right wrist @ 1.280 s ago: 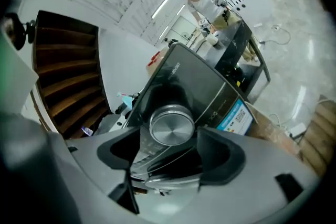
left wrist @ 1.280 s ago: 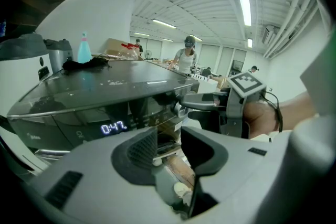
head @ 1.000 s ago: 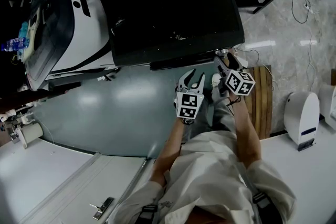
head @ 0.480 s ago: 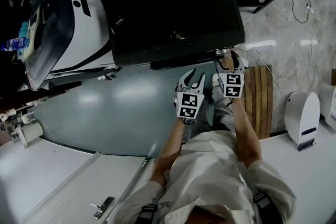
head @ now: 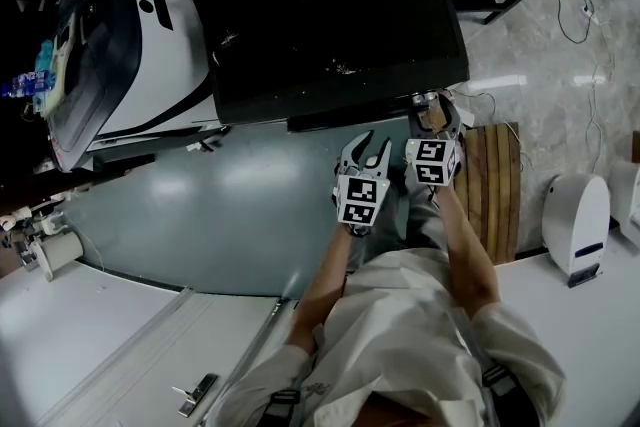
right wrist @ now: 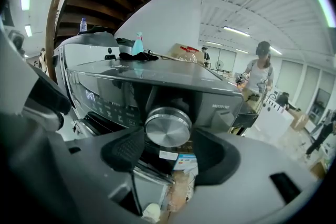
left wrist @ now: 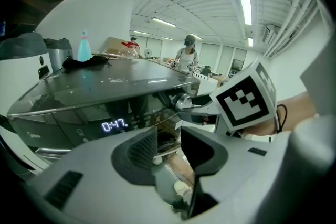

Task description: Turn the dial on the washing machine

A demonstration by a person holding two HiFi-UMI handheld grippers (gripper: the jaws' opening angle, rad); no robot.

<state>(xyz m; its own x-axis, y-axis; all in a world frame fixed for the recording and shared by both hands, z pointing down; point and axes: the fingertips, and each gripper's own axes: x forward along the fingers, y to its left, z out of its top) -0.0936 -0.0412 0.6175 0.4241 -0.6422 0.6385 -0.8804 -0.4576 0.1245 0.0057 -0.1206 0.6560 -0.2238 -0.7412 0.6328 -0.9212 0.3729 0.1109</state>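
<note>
- Right gripper (right wrist: 167, 145): the jaws have just been closing, and the dial (right wrist: 168, 127) is between them. The pads (right wrist: 126, 149) are seen set against its flanks at 9 and 3 o'clock. This is read as a clamp on the dial, though contact is judged from the edges alone.
- Dial: a round brushed-metal knob on the front panel of the washing machine (right wrist: 157, 73), near the panel's right end. In the right gripper view it is found at 12 o'clock of the jaw gap.
- Display (left wrist: 114, 125): lit, with "0:47" shown. It lies at 9 o'clock of the dial, well along the panel.
- Left gripper (left wrist: 169, 136): the jaws are held apart with nothing between them. In the head view it is seen just beside the right gripper, at 8 o'clock of it, short of the panel and touching nothing.
- Progress, as a judgement: the approach is done and a hold on the dial appears to be made. How far the dial has been rotated cannot be told, since no pointer mark is made out on its face. The turn itself is taken as the step in hand, with release left after it.
</note>
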